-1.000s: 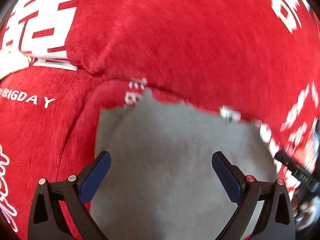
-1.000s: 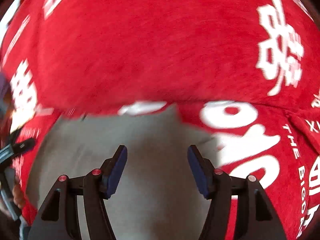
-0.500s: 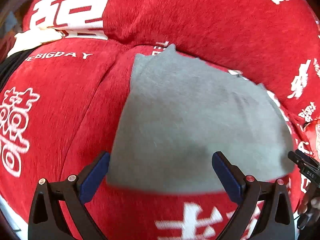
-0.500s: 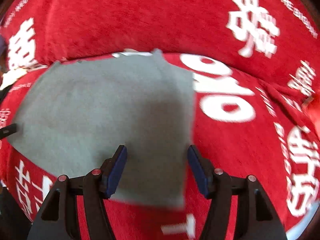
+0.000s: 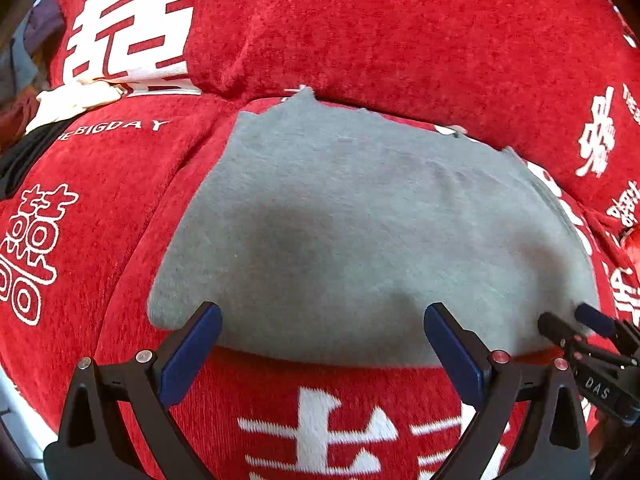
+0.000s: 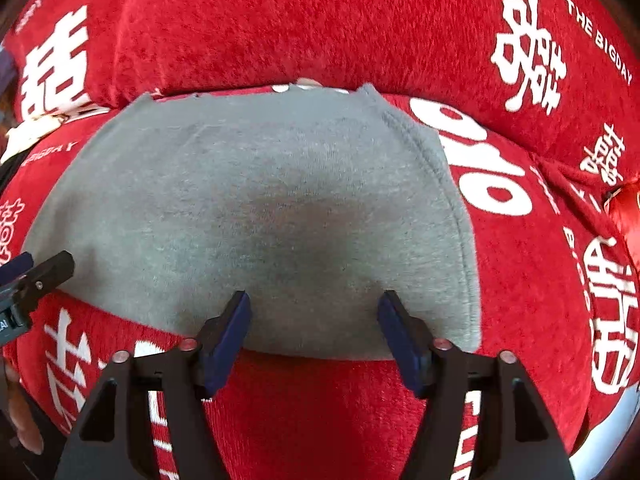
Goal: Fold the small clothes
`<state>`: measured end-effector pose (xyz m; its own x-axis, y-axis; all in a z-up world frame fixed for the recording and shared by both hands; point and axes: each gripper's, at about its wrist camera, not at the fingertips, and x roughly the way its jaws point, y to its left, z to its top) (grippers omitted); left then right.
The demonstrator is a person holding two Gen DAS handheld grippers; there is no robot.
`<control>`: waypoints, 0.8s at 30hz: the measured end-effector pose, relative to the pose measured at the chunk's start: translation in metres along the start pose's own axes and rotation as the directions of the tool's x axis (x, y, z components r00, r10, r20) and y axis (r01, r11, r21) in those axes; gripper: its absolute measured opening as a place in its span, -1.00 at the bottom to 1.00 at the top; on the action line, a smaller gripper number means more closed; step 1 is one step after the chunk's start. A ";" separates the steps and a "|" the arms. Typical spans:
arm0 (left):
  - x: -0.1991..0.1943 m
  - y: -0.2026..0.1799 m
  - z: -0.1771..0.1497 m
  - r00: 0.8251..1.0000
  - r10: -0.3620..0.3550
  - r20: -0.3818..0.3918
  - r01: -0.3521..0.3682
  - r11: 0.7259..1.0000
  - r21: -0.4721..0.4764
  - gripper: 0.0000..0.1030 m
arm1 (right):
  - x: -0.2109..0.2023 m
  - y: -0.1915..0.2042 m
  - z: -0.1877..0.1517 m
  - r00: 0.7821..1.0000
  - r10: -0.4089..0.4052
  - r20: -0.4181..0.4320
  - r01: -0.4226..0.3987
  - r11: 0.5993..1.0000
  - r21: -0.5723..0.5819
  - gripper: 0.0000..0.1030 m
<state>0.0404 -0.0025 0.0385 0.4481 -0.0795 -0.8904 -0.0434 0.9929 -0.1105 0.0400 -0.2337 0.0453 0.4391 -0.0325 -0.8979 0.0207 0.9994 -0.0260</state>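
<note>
A grey garment lies flat on a red sofa seat; the right wrist view shows the grey garment with a stitched hem along its right edge. My left gripper is open above the near edge, toward the left side, nothing between its blue pads. My right gripper hangs over the near edge toward the right corner; its jaws are opening and hold nothing. Each gripper shows in the other's view: the right one at the right, the left one at the left.
The sofa cover is red plush with white characters and lettering; its back cushion rises just behind the garment. A pale cloth and dark items lie at the far left. A red ribbon-like object sits at the right edge.
Both grippers have drawn back from the back cushion toward the seat's near edge, so the whole garment and its near edge have come into view. The right gripper's jaws have widened.
</note>
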 end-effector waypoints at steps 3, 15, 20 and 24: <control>0.018 0.003 0.002 0.999 0.032 -0.039 -0.032 0.999 0.005 0.97 | 0.016 -0.005 -0.001 0.999 -0.002 -0.051 0.003 1.000 0.030 0.57; 0.021 0.008 -0.013 0.997 0.049 -0.060 -0.044 0.996 0.084 0.97 | 0.005 -0.033 -0.022 0.998 0.059 -0.029 -0.057 0.996 0.061 0.58; -0.003 0.025 -0.006 0.996 0.067 -0.054 -0.065 0.997 0.040 0.97 | -0.010 -0.049 -0.021 0.996 0.020 -0.089 -0.013 0.997 0.078 0.59; -0.006 0.038 0.012 0.998 0.019 -0.059 -0.022 0.998 -0.053 0.97 | -0.034 -0.065 -0.011 0.999 -0.034 0.039 0.027 0.986 0.163 0.59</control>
<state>0.0468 0.0369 0.0446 0.3939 -0.0655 -0.9168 -0.1004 0.9884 -0.1137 0.0138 -0.2977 0.0732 0.4725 -0.0665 -0.8788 0.1789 0.9836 0.0217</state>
